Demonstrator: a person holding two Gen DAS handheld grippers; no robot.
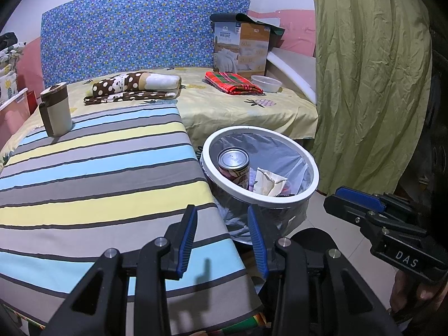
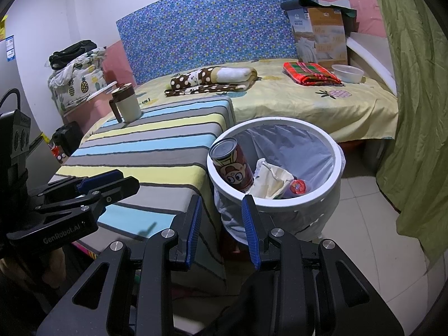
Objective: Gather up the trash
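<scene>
Beside a striped bench [image 1: 98, 173] stands a round white trash bin [image 1: 313, 179] lined with a pale plastic bag, on a tiled floor [image 2: 364, 238]. Inside the bin, on its left side, a tall can [image 2: 232, 166] with a cartoon face on its label leans tilted, its silver end up. Just right of the can lies a crumpled cream-coloured paper wrapper [image 2: 273, 182], and right of that, lower in the bin, a small round red lid or cup [image 2: 299, 186].

From the left wrist view, the left gripper [image 1: 222, 215] hangs over the near right corner of the bench, its blue-padded fingers [image 1: 189, 232] parted with nothing between them. The right gripper [image 1: 352, 198] shows at the right edge of that view, near the bin and above the floor. From its own camera, the right gripper has its fingers apart as well, empty, pointing toward the gap between the bench edge and the near wall of the bin.

On the far left corner of the bench stands a cream mug [image 1: 56, 110] with a brown lid and brown handle, upright. Behind the bench and bin lies a bed [image 1: 224, 109] with a yellow sheet. On the bed rest a folded brown polka-dot blanket [image 1: 137, 86], a folded red plaid cloth [image 1: 232, 82], a white plastic bowl [image 1: 266, 83] just right of the cloth, and a quilt box [image 1: 240, 47] standing at the far side. A blue patterned headboard [image 1: 126, 28] rises behind the bed. An olive-green curtain [image 1: 369, 70] hangs at the right.
</scene>
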